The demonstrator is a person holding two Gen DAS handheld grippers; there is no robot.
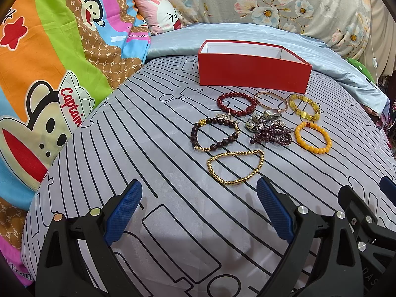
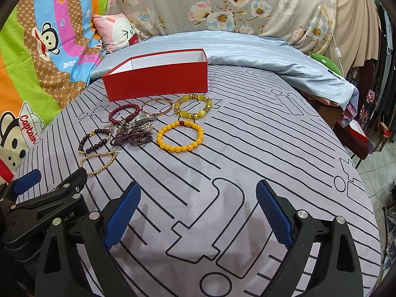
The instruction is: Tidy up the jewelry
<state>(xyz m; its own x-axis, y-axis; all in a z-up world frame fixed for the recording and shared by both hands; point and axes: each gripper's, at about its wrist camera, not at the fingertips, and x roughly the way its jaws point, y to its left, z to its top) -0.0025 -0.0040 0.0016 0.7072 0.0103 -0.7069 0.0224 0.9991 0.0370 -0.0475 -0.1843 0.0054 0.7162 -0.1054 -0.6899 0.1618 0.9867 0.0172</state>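
An open red box (image 1: 255,74) with a white inside stands on the striped grey bedspread; it also shows in the right wrist view (image 2: 158,81). In front of it lie several bracelets: a red bead one (image 1: 236,104), a thin rose-gold bangle (image 1: 271,101), a yellow crystal one (image 1: 304,107), an orange bead one (image 1: 313,137), a dark bead one (image 1: 214,134), a gold bead chain (image 1: 235,167), and a silver and purple tangle (image 1: 268,128). My left gripper (image 1: 199,210) is open and empty, short of the gold chain. My right gripper (image 2: 198,210) is open and empty, short of the orange bracelet (image 2: 180,136).
A colourful cartoon quilt (image 1: 49,74) is bunched at the left. A floral duvet (image 1: 272,0) and a pale blue sheet (image 1: 247,34) lie behind the box. The bed's right edge (image 2: 358,173) drops to a tiled floor with clutter.
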